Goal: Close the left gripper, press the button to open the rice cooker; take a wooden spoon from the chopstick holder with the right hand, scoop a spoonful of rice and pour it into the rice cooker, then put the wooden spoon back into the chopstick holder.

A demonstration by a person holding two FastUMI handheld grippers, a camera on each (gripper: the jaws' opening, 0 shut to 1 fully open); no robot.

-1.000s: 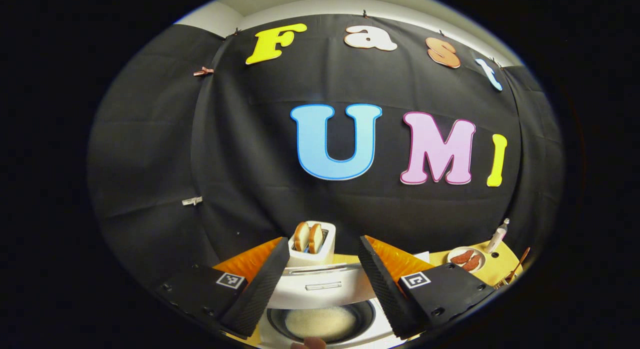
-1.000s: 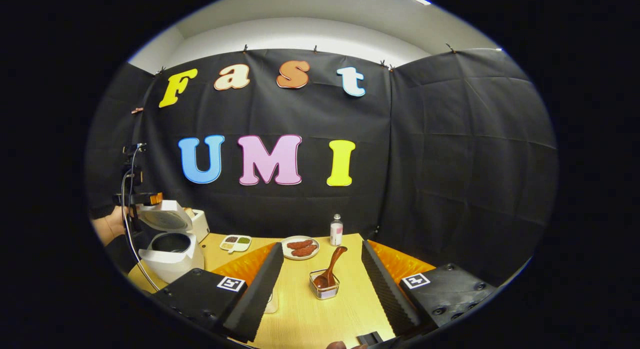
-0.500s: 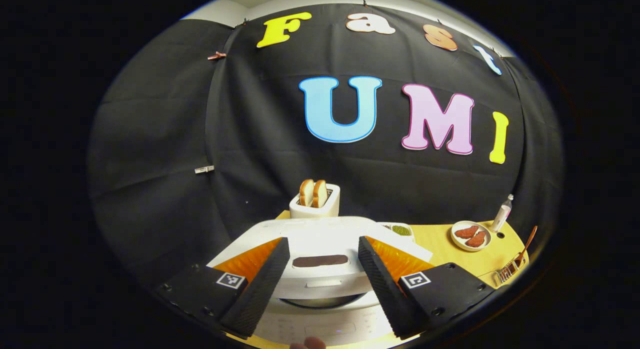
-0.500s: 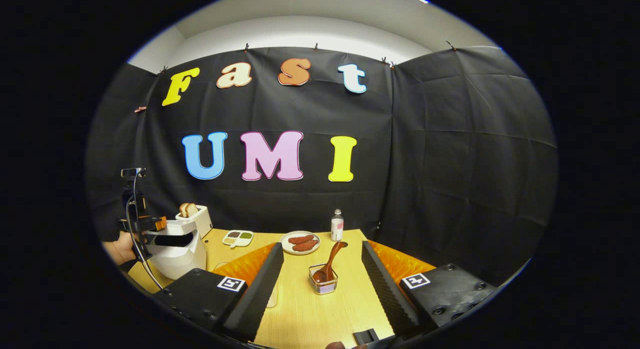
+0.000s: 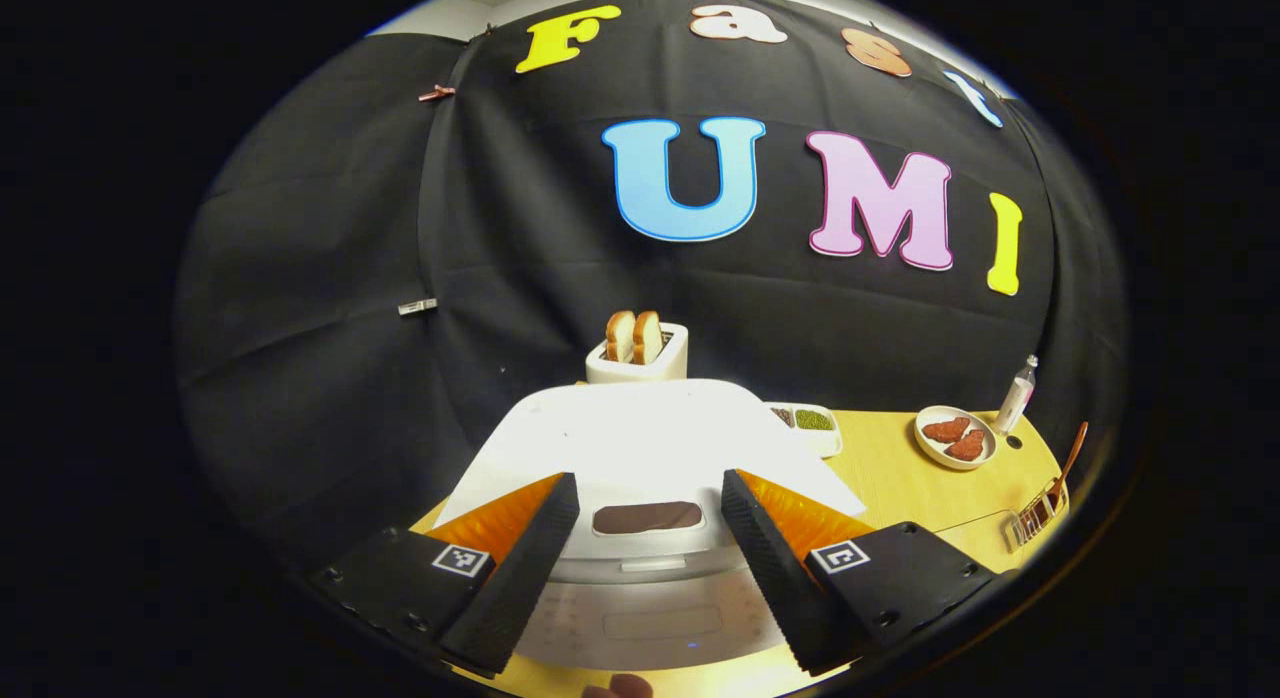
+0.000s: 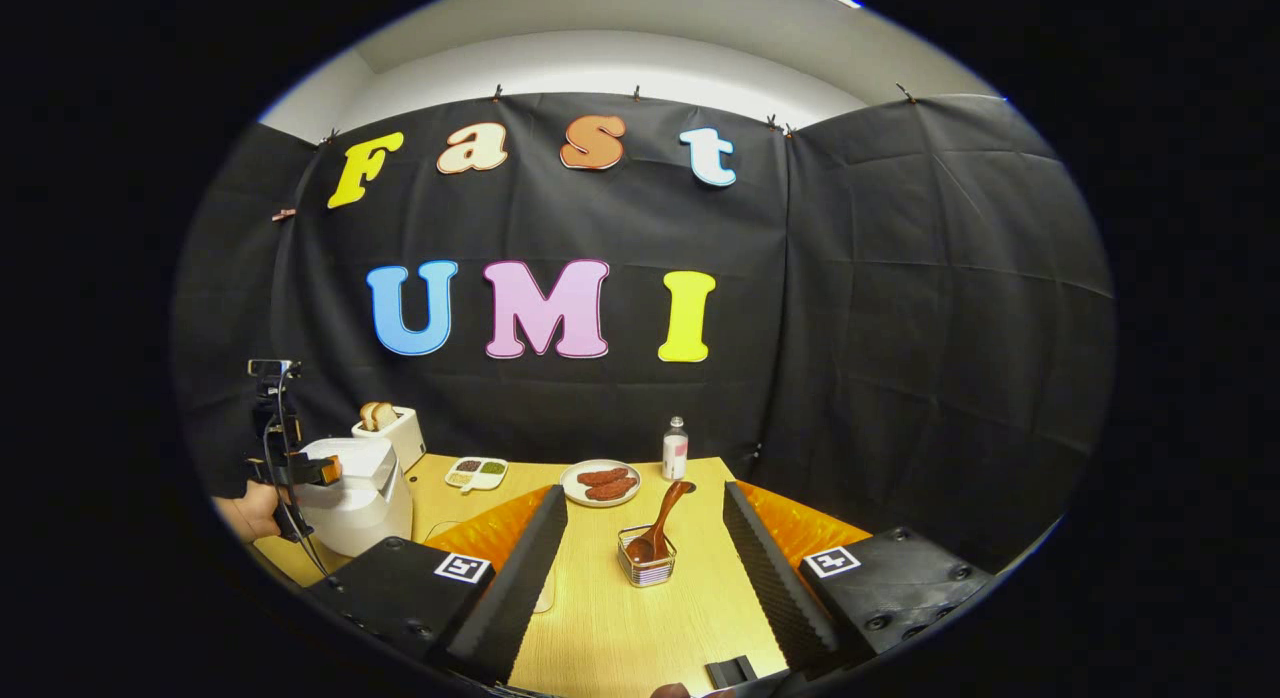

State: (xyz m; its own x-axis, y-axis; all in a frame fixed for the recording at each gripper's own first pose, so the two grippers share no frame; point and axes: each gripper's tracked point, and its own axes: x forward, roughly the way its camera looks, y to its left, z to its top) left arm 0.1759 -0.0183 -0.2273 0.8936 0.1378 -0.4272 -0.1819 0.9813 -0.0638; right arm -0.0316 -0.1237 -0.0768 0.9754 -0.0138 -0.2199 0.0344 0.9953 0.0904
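The white rice cooker sits at the left end of the light wooden table, its lid down and its dark oblong button facing the left gripper, whose jaws are spread apart on either side of that button, gripping nothing. Behind the cooker stands a white toaster with two bread slices. To the cooker's right lie a small divided dish, a white plate of sausages and a small bottle. Farther right, the brown wooden spoon leans in the clear wire-framed chopstick holder, between the released fingers of the right gripper.
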